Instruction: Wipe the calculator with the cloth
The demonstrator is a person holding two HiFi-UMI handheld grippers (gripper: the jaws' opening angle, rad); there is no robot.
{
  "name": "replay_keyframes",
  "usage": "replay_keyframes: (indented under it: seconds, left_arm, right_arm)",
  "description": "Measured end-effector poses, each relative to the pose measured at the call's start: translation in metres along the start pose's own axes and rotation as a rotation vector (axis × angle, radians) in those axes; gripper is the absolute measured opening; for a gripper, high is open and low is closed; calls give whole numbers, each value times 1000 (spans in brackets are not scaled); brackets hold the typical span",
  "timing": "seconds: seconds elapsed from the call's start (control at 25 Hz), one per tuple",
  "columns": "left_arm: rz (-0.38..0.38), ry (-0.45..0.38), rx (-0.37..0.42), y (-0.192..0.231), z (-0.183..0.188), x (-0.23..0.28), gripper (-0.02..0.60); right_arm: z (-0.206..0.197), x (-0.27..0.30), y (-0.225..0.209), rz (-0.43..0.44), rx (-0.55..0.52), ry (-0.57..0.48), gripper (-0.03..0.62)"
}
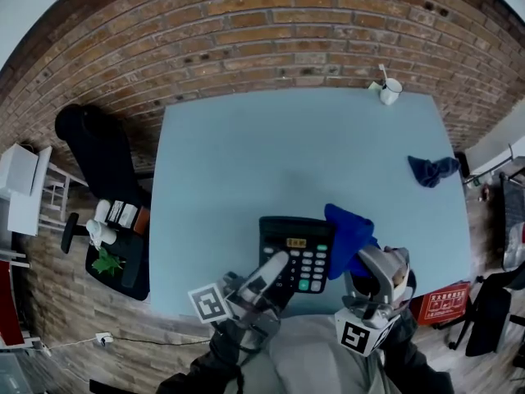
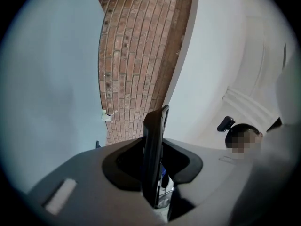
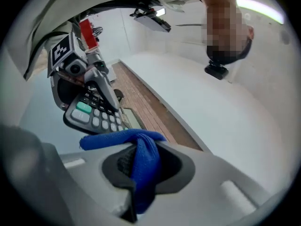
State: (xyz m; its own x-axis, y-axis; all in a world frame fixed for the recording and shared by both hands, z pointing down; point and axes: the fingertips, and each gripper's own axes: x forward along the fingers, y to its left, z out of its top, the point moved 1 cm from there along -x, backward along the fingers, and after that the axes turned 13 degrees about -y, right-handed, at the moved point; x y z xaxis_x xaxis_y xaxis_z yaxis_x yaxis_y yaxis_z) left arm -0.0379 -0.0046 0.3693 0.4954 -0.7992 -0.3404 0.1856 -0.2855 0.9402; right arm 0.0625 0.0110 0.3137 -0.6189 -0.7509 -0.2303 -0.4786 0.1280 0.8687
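Observation:
A black calculator (image 1: 297, 249) is lifted off the light blue table (image 1: 246, 162) near its front edge. My left gripper (image 1: 277, 265) is shut on its lower left part. In the left gripper view the calculator (image 2: 153, 149) stands edge-on between the jaws of the left gripper (image 2: 154, 175). A bright blue cloth (image 1: 349, 235) hangs at the calculator's right side, and my right gripper (image 1: 371, 268) is shut on it. In the right gripper view the cloth (image 3: 141, 161) is bunched in the right gripper (image 3: 140, 175), with the calculator (image 3: 94, 113) just beyond it.
A second, darker blue cloth (image 1: 432, 170) lies near the table's right edge. A white cup (image 1: 390, 91) stands at the far right corner. A black chair (image 1: 97, 148) and a dark tray of small items (image 1: 131, 265) sit left of the table. A brick wall (image 1: 271, 31) runs behind.

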Motion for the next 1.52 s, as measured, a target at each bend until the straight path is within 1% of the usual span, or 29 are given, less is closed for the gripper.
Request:
replay_keyframes:
  seconds: [0.04,0.08,0.12,0.2,0.24,0.28,0.32,0.4,0.48,0.6,0.68,0.72,0.8,0.84,0.92,0.96,1.0,1.08,1.12,1.2,1.28,1.32,1.4,1.48,1.52]
  left_arm:
    - [15,12,46,1,-2,1,111]
    - [35,26,108,3,-4,1,112]
    - [60,46,188,6,-6,1,111]
    - [105,98,358,10,-9,0,110]
    - [119,122,420,11,-12,-1,110]
    - [128,138,459,12,-15,-1,110]
    - [134,143,472,13,-17,-1,110]
    - [143,120,450,16,-15,-2,110]
    - [148,78,433,16,-6,-5,112]
    - [144,26,436,13,9,-10,112]
    - [149,34,446,15,12,-10,112]
    - [155,52,450,17,9,-9,112]
    - [174,88,447,24,-2,-6,112]
    - [180,92,435,27,-7,-5,112]
    - [183,73,398,29,-8,-6,109]
    - [184,60,390,29,-5,-7,110]
    - [186,48,393,29,-1,-8,112]
    - [178,11,396,26,10,-9,112]
    - [168,-17,387,24,17,-9,112]
    - [149,-70,370,21,29,-10,112]
    - [139,-76,378,18,32,-8,111]
    - [138,-64,389,18,30,-7,112]
    - [136,-43,393,17,24,-6,112]
    - [134,-47,358,18,19,-9,112]
    - [136,-52,342,19,19,-10,112]
  right_arm:
    - [4,3,5,39,-40,7,51]
    - [8,5,10,78,-83,24,52]
    - [11,8,16,116,-120,46,52]
    - [19,16,28,182,-139,57,52]
    - [26,22,33,205,-126,43,51]
    - [32,27,37,222,-112,26,52]
    - [37,32,40,236,-108,13,51]
    - [38,38,43,262,-110,6,51]
    - [25,36,45,277,-90,28,52]
    - [-9,20,43,277,-50,133,51]
    - [-20,14,46,283,3,187,51]
    - [-18,15,49,290,20,193,52]
    - [-2,21,59,308,20,175,52]
    - [7,25,62,314,6,164,52]
    - [10,27,64,319,-6,154,51]
    - [6,25,65,323,8,155,51]
    - [-1,22,65,328,21,164,51]
    - [-6,15,72,356,13,177,51]
    - [1,12,81,383,3,158,51]
    - [33,4,104,460,-8,74,51]
    - [55,-5,122,512,-24,13,51]
    - [56,-6,124,511,-33,9,51]
    - [39,0,111,461,-8,44,51]
    - [12,7,90,395,31,124,51]
    - [-1,8,81,370,33,165,51]
